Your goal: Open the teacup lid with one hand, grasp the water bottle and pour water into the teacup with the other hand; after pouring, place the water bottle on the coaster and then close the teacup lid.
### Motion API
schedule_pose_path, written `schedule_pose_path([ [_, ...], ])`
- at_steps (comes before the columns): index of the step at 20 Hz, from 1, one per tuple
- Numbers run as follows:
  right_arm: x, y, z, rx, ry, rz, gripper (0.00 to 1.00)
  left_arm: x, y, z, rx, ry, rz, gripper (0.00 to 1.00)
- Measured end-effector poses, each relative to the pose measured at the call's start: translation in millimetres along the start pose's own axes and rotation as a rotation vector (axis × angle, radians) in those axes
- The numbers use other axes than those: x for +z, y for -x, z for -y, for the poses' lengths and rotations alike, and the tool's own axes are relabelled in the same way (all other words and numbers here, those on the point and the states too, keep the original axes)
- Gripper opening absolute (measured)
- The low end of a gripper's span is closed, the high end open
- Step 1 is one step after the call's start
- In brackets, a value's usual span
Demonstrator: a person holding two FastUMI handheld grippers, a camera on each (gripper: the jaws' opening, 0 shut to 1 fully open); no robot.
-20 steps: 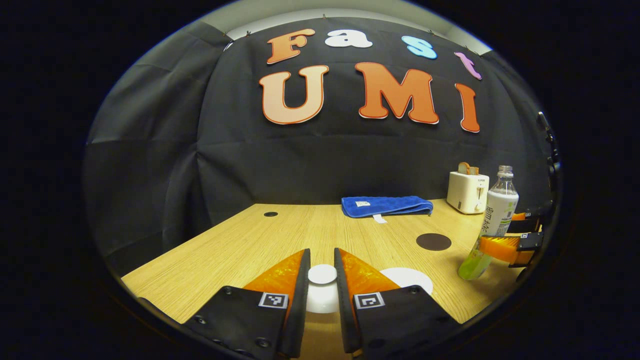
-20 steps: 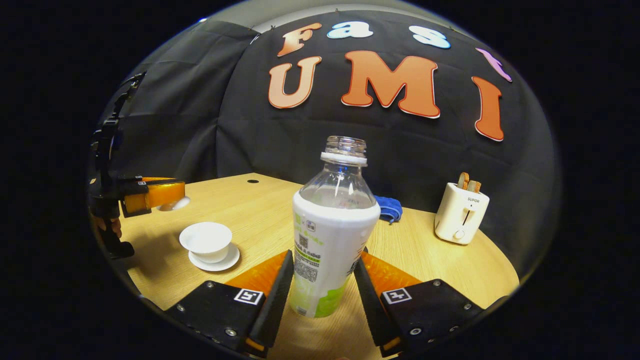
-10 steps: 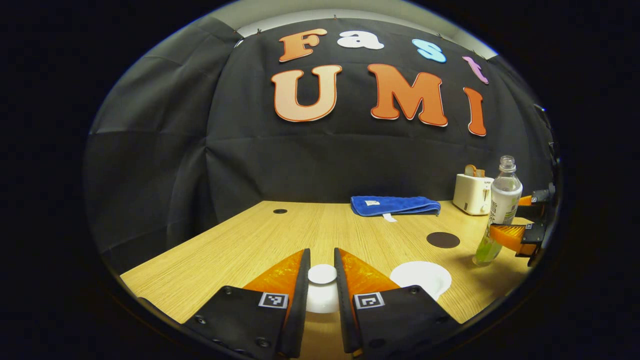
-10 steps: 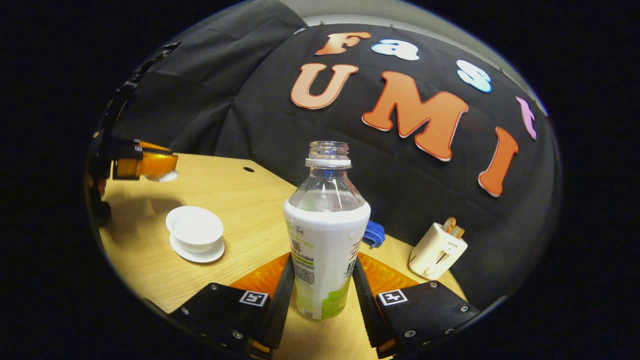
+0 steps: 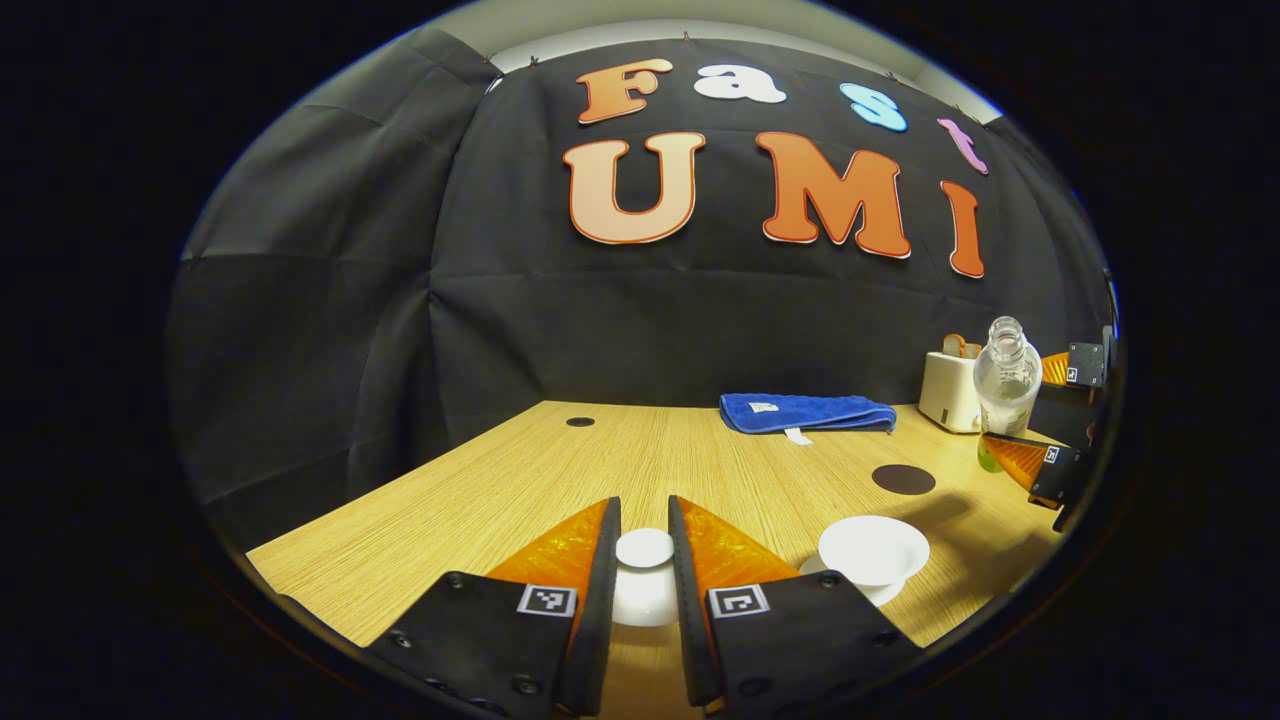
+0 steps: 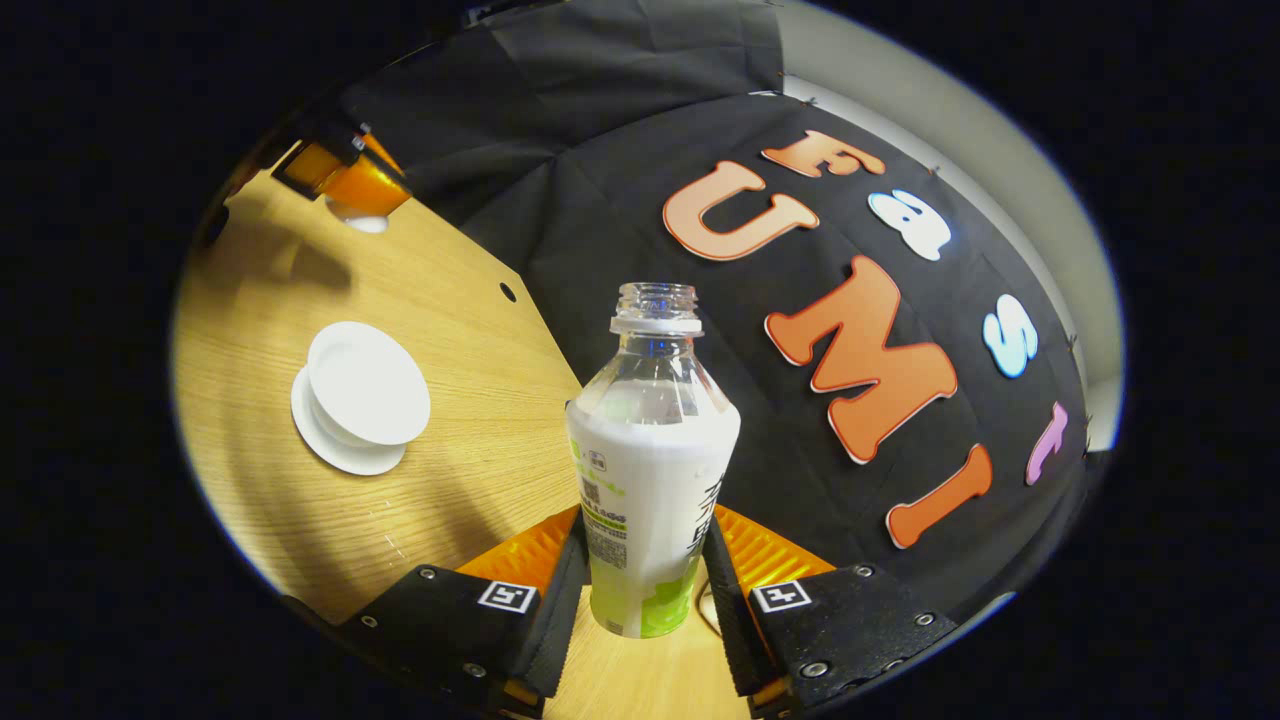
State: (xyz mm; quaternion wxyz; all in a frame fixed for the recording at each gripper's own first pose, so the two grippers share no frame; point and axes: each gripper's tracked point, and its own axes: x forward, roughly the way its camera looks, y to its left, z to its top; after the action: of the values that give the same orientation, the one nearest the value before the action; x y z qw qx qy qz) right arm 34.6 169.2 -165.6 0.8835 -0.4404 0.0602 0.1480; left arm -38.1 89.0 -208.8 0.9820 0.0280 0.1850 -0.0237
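The bottle (image 6: 652, 470) is the biggest thing in play. It is sitting clenched between the fingers of the right gripper (image 6: 648, 590), which are pressing on its lower body at 6 o'clock in the right gripper view. It is clear plastic with a white sleeve running to green at the base, its mouth uncapped, and the room around it is tilting — so the bottle is leaning toward the cup (image 6: 368, 382), at about 9 o'clock from it. It is probably thin-walled and springy, so a hard squeeze would likely buckle it and push water out early. The low grip on the sleeve is looking sound, though the sleeve may be slippery. The shoulder is showing clear, so I am judging it only partly full and not heavy.

In the left gripper view the bottle (image 5: 1003, 385) is hanging at 3 o'clock, with the cup (image 5: 873, 550) open on its saucer (image 5: 880, 592) toward 4 o'clock.

The cup is white, shallow and wide-mouthed. It is likely ceramic and brittle, light enough to skid on the table (image 5: 520, 490) if knocked.

The coaster (image 5: 903, 479) is lying dark, round and flat at 12 o'clock from the cup, well apart from it.

The lid (image 5: 644, 575) is the smallest — white, with a round knob. The left gripper (image 5: 644, 545) is grasping it by that knob at 6 o'clock, fingers closed on either side. It is looking glazed and slick, chippable, so the knob is the only sure hold.
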Motion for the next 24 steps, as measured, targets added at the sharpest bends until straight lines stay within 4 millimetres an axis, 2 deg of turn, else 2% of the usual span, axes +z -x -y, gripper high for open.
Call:
schedule_pose_path([
  [7, 29.4, -4.7, -9.6, 0.006, 0.299, 0.083, 0.64, -3.6, 4.1, -11.8, -0.002, 0.003, 0.0, 0.34],
  [12, 39.4, -6.9, -18.7, 0.025, 0.448, 0.117, 0.64, -6.1, 4.1, -20.7, -0.002, 0.02, -0.003, 0.34],
  [20, 36.8, -18.7, -22.9, 0.013, 0.692, 0.137, 0.64, -6.7, 5.8, -40.3, 0.002, 0.014, -0.008, 0.34],
  [24, 33.7, -22.1, -23.2, 0.0, 0.776, 0.138, 0.64, -5.9, 7.4, -44.0, -0.009, -0.003, -0.008, 0.34],
])
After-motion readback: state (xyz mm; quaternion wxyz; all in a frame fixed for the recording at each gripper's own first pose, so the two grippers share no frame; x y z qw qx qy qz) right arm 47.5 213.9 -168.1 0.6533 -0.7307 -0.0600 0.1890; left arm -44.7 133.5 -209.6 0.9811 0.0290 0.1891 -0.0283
